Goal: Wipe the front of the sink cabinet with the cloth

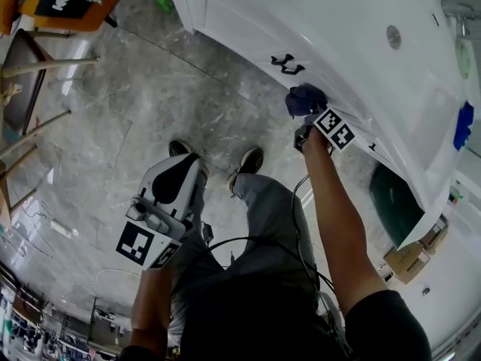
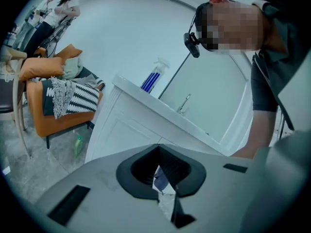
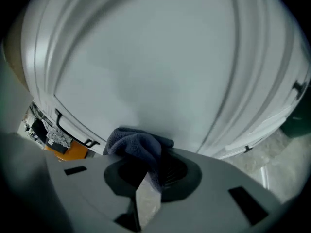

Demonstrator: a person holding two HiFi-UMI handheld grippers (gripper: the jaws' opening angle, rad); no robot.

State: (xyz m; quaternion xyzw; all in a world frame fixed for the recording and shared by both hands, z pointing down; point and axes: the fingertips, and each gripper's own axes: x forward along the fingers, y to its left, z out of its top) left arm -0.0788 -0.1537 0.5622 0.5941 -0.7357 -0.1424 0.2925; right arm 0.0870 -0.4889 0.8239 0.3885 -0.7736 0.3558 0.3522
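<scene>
The white sink cabinet runs across the top right of the head view, with a black handle on its front. My right gripper is shut on a dark blue cloth and holds it against the cabinet front below that handle. In the right gripper view the cloth bunches out of the right gripper onto a white door panel. My left gripper hangs low by my legs, away from the cabinet. Seen in its own view, the left gripper is shut with nothing in it.
An orange chair with a patterned blanket stands left of the cabinet, a green bottle on the floor beside it. A spray bottle and faucet sit on the counter. A dark green bin and a cardboard box lie at right.
</scene>
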